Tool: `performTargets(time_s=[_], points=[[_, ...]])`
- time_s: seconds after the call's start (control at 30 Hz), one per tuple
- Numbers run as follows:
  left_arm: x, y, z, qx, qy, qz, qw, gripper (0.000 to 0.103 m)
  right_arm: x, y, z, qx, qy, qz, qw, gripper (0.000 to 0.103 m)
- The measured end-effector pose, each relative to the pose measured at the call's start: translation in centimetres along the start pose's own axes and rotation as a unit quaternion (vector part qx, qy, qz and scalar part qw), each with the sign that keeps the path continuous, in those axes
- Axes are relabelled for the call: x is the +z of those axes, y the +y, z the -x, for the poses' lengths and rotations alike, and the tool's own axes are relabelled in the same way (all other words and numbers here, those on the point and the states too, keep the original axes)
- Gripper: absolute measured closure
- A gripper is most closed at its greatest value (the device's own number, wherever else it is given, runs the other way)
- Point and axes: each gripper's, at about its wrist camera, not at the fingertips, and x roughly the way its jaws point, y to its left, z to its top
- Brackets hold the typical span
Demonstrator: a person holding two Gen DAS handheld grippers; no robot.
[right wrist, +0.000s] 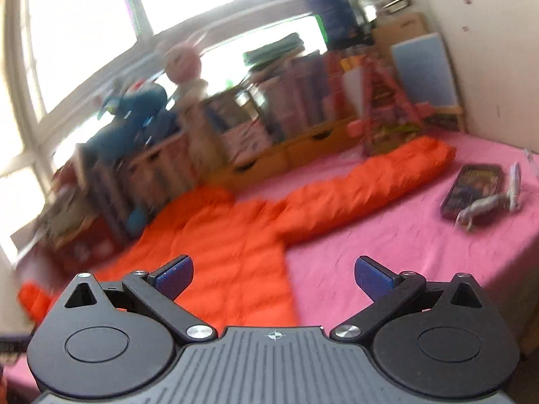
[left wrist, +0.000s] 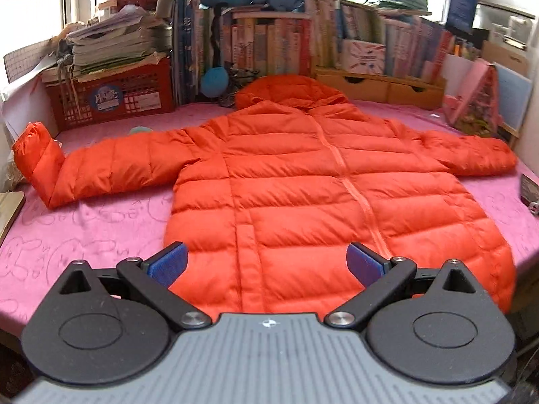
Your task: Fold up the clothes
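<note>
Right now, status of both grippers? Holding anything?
Left gripper: open, empty, over the hem of the orange jacket.
Right gripper: open, empty, above the jacket's side edge.

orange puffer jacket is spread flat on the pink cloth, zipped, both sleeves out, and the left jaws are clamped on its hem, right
Not quite: the left gripper hangs open above the orange quilted puffer jacket, gripping nothing, as the left wrist view shows. The rest holds.

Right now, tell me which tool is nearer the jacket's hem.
Left. The left tool hovers open right over the orange jacket at its hem; the right tool sits open off its side edge, partly over the pink cover.
</note>
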Motion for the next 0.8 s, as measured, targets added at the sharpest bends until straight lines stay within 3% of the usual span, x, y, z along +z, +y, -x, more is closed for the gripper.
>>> performTargets(time_s=[0.17, 0.4, 0.73, 0.8], points=[[1.1, 0.1, -3.8, 0.018, 0.025, 0.001, 0.9995, 0.001, 3.3, -3.4, -5.9, -0.074, -0.016, 0.002, 0.997, 0.000], [3.0, 0.4, -9.6, 0.045, 0.062, 0.014, 0.9970, 0.001, 6.0, -7.4, -16.1, -0.124, 0.019, -0.094, 0.988, 0.000], [3.0, 1.0, -13.2, 0.045, 0.050, 0.030, 0.9973, 0.000, 7.2, -11.1, -25.7, -0.203, 0.062, -0.115, 0.970, 0.003], [2.4, 1.1, -13.2, 0.040, 0.035, 0.030, 0.9981, 0.000, 7.5, -11.3, -26.5, -0.221, 0.061, -0.102, 0.968, 0.012]])
